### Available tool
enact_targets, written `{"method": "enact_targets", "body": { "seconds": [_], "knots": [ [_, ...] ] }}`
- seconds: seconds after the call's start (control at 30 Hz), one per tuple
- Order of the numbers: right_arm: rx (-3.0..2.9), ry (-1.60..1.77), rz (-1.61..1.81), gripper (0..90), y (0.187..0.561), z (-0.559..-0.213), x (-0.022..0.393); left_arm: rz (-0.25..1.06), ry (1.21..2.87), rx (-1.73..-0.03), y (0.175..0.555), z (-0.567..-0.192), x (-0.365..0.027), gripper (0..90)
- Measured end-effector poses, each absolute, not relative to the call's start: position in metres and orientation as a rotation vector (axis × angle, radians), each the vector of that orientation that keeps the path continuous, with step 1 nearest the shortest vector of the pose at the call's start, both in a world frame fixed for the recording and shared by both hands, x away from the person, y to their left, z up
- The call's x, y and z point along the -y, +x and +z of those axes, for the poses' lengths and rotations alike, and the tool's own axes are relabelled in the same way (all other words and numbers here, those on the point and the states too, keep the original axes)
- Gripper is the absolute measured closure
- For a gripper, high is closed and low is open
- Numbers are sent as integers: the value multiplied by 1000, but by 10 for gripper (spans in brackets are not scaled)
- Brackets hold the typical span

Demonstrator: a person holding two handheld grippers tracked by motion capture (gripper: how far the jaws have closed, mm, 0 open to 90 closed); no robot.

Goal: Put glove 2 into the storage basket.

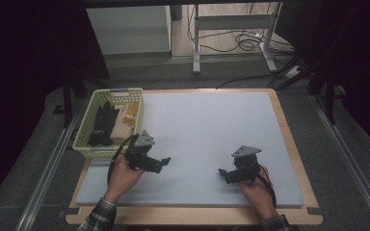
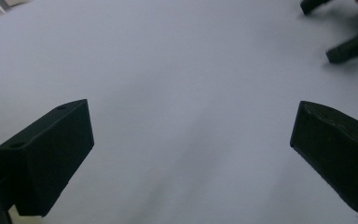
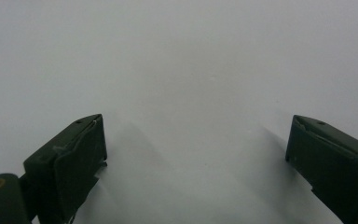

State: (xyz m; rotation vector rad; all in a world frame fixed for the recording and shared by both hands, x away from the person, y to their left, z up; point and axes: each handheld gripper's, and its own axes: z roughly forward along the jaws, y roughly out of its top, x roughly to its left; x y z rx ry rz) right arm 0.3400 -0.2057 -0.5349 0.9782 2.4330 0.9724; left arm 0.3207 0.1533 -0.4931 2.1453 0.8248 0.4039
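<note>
Start position: left tongs point(image 1: 163, 162) and right tongs point(image 1: 223, 174) spread, empty, over grey mat point(image 1: 212, 125). Next, likely: left reaches into basket point(image 1: 87, 126) for black glove point(image 1: 103, 124).

Under your work lies a pale grey mat point(image 1: 207, 130), plain and flat, covering nearly all of the wooden table point(image 1: 291, 149) so that only a thin rim of wood shows around it. A metal rail point(image 1: 48, 168) runs along the floor on each side. Beyond the far edge you have a white cabinet point(image 1: 127, 29) and a light metal frame point(image 1: 233, 21), with loose cables point(image 1: 245, 43) coiled on the floor.
</note>
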Motion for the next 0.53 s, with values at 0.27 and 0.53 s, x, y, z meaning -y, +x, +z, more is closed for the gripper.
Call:
{"method": "enact_targets", "body": {
  "seconds": [0.27,0.53],
  "knots": [
    [-2431,977,972,48,340,-535,206,374,2237,-845,311,-540,-138,0],
    [-2430,980,972,48,339,-535,205,316,2228,-907,314,-549,-140,0]
  ]
}}
